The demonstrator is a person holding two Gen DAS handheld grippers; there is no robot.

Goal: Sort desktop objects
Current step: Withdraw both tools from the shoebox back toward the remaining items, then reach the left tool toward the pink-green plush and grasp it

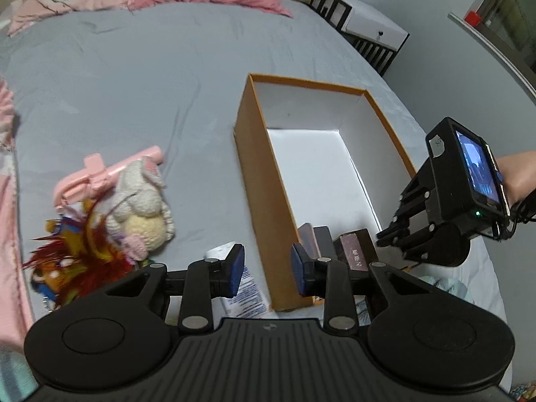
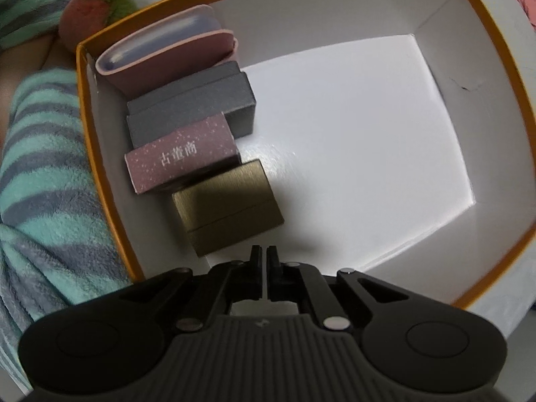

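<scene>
Four small boxes (image 2: 201, 140) in orange box (image 2: 495, 33)

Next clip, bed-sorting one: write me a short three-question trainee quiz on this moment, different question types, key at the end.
1. True or false: the right gripper holds the gold box.
2. How many items stand in a row inside the orange box?
3. Which lies outside the orange box? A) grey box B) knitted bunny C) pink speckled box

Key:
1. False: the gripper is shut, with nothing between its fingers.
2. Four: pink card holder, grey box, pink speckled box, gold box.
3. B: it lies on the grey bedsheet beside the feather toy, ahead of the open left gripper.
</scene>
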